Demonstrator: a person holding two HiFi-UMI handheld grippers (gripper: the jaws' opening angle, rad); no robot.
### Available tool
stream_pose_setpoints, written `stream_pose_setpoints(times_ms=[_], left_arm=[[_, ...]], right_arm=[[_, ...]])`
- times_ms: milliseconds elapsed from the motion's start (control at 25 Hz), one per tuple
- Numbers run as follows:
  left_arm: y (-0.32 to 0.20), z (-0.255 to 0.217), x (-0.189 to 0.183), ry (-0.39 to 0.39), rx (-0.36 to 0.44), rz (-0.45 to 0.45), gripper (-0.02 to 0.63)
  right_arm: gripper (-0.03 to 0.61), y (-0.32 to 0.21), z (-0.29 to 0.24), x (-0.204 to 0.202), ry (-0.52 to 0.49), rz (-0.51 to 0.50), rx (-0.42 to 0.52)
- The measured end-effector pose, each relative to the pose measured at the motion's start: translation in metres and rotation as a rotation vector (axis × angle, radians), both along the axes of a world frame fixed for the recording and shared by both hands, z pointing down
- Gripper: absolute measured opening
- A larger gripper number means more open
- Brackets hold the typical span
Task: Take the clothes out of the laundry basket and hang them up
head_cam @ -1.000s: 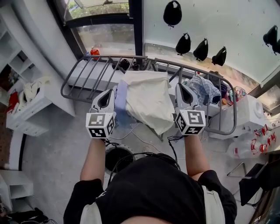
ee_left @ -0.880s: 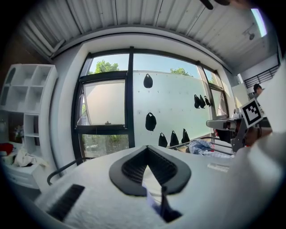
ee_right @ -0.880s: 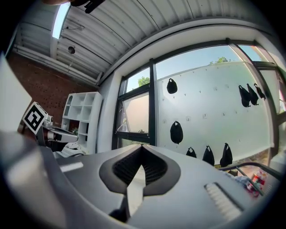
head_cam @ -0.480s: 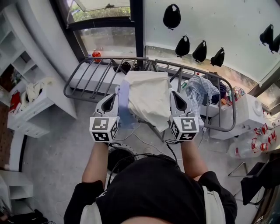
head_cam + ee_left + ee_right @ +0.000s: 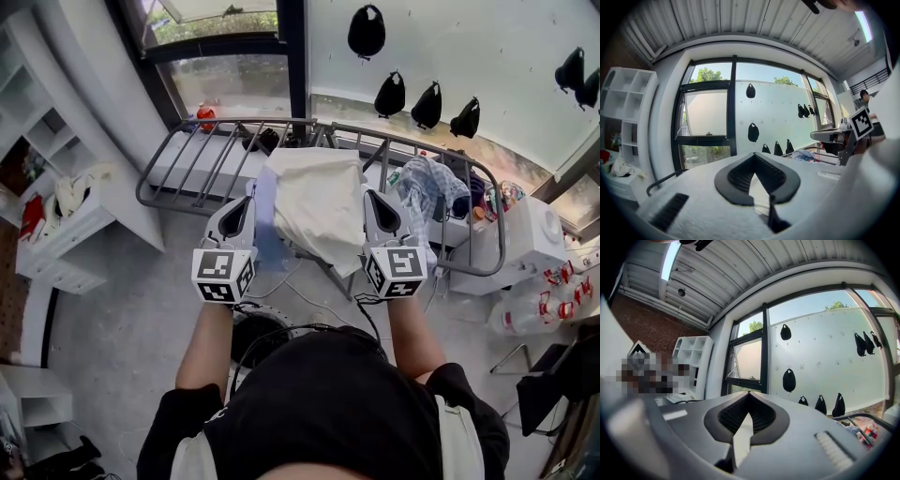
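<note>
Nearest me, the left gripper (image 5: 238,208) and right gripper (image 5: 377,204) are each clamped shut on an edge of the cream garment (image 5: 314,202). They are held level and apart so the cloth spreads flat. It hangs over the grey drying rack (image 5: 178,173), in my judgement ready for draping. Other clothes (image 5: 427,187) lie further along the rack.

No words, brands or numbers are legible. Only black-and-white square code markers show, on the cubes of the left gripper (image 5: 246,200) and right gripper (image 5: 371,195).
</note>
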State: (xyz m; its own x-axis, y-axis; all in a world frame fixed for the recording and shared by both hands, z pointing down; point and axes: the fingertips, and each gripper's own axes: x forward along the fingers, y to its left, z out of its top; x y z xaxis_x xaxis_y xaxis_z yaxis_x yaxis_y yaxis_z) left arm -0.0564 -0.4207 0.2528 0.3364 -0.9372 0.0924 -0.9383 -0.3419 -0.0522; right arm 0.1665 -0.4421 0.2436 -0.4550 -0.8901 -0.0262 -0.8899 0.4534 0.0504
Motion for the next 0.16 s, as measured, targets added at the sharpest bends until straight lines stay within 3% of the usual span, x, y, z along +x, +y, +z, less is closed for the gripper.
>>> stream_pose_setpoints(times_ms=[160], left_arm=[[-0.0007,0.0018,-0.0016,-0.001,-0.004,-0.003,0.006]], right_arm=[[0.012,-0.0002,0.0017,-0.0027,0.007,-0.005,0.0]])
